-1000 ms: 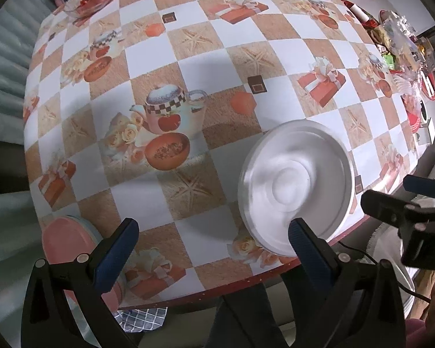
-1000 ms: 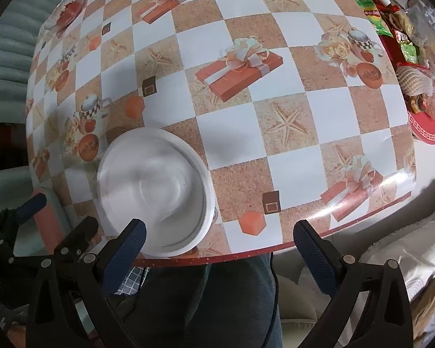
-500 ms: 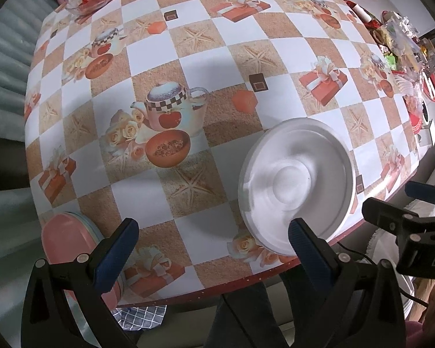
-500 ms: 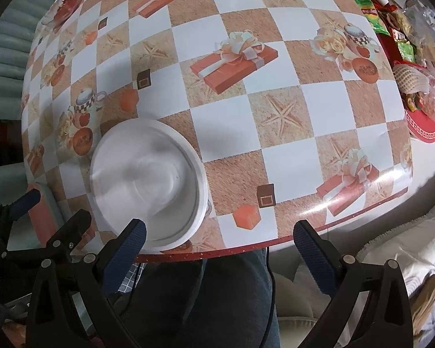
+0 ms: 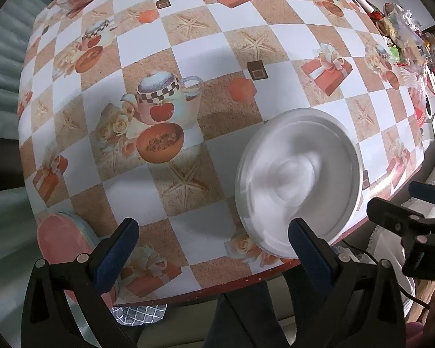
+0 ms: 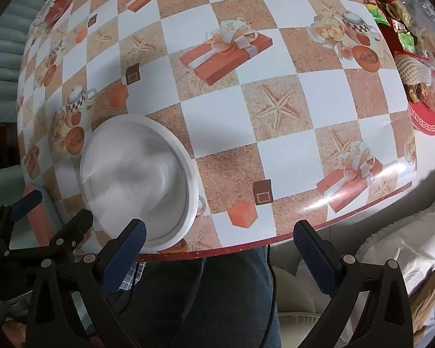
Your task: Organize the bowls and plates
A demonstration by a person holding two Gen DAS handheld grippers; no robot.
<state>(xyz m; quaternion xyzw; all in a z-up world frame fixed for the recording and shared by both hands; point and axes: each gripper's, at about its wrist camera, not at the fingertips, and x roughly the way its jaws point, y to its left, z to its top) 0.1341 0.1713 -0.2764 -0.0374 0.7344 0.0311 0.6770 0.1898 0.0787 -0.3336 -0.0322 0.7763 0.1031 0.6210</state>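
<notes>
While empty, two claws point(image 5: 210, 242) point(image 6: 219, 242), one white plate point(image 5: 298, 179)

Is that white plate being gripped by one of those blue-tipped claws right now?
No: the white plate lies flat on the table, and both the right gripper and left gripper hang open, apart from it.
</notes>
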